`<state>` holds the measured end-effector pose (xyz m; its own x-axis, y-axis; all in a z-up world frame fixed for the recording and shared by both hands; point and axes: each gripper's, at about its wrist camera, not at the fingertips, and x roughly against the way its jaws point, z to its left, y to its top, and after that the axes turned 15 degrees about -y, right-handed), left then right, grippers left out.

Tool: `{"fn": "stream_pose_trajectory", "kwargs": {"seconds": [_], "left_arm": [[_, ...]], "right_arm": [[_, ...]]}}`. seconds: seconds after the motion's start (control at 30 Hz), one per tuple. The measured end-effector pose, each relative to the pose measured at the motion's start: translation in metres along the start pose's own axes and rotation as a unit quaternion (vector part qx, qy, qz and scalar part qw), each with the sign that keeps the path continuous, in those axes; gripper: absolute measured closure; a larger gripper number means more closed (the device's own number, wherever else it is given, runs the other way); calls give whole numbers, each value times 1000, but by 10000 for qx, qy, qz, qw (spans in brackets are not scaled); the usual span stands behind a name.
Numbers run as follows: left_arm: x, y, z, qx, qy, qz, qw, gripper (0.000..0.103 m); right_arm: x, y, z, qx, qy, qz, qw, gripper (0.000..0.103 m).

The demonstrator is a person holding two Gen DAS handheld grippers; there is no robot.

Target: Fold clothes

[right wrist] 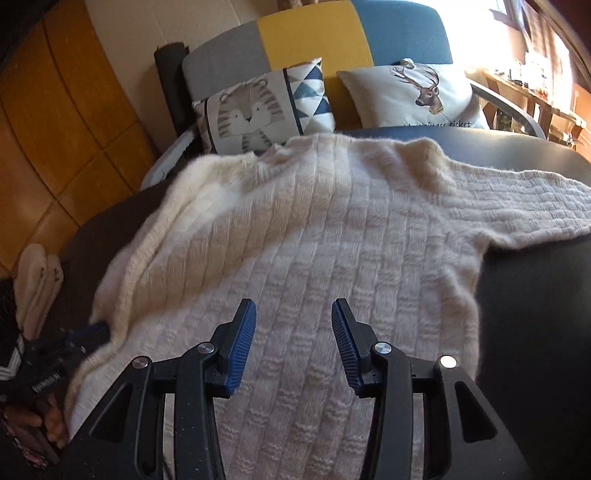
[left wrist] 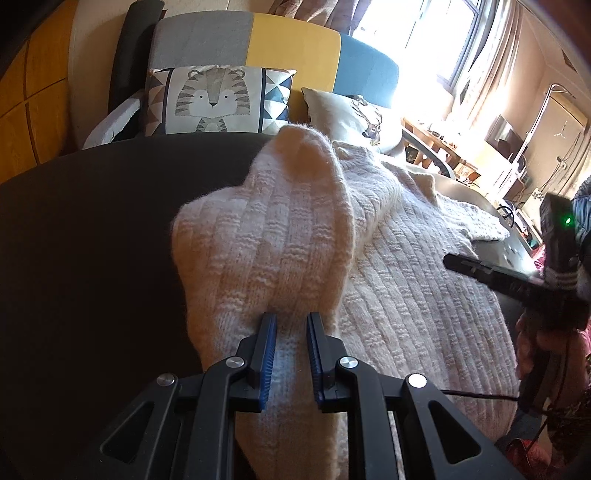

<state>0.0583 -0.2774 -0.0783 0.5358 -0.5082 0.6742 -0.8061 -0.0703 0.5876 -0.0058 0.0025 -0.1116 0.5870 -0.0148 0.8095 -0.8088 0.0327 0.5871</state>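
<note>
A cream knitted sweater (right wrist: 332, 229) lies spread on a dark table (right wrist: 535, 295). In the left wrist view my left gripper (left wrist: 291, 317) is shut on the sweater's left sleeve (left wrist: 266, 236) and holds it raised and folded over the sweater's body (left wrist: 406, 288). My right gripper (right wrist: 293, 306) is open and empty, hovering over the lower body of the sweater. The right gripper also shows at the right edge of the left wrist view (left wrist: 454, 262). The left gripper shows at the sweater's left edge in the right wrist view (right wrist: 92, 328). The right sleeve (right wrist: 524, 199) lies stretched out flat.
A sofa (right wrist: 314, 33) with a tiger cushion (right wrist: 258, 110) and a deer cushion (right wrist: 413, 96) stands behind the table. A wooden wall (right wrist: 55, 129) is on the left. Folded pale cloth (right wrist: 37, 284) lies at the table's left end. Shelves and a window (left wrist: 424, 37) are on the right.
</note>
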Motion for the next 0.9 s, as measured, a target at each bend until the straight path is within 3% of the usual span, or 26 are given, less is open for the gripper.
{"fn": "stream_pose_trajectory", "kwargs": {"seconds": [0.1,0.27,0.4,0.47,0.6,0.73,0.8,0.9], "left_arm": [[19,-6,6,-53,-261,36,9996,87],[54,-26,32,357,-1071,139,9935,83],[71,-49,35,805,-2061,220,9750,78],[72,-60,29,849,-2304,396,9686,77],[62,-81,13,612,-2200,1030,9681,77],[40,-89,2,344,-1724,1350,9751,77],[29,-90,2,367,-1416,1364,9798,77],[28,-88,3,448,-1136,1117,9862,92]], "right_arm": [[-6,-16,-5,40,-162,-95,9998,57],[-4,-22,-3,203,-373,-268,9987,55],[-5,-21,-3,144,-307,-276,9990,54],[-4,-22,-2,127,-292,-281,9991,54],[-4,-23,0,117,-284,-291,9991,54],[-3,-23,-1,118,-288,-300,9991,54],[-3,-23,-1,118,-285,-301,9991,54],[-3,-22,-2,90,-249,-298,9992,54]]}}
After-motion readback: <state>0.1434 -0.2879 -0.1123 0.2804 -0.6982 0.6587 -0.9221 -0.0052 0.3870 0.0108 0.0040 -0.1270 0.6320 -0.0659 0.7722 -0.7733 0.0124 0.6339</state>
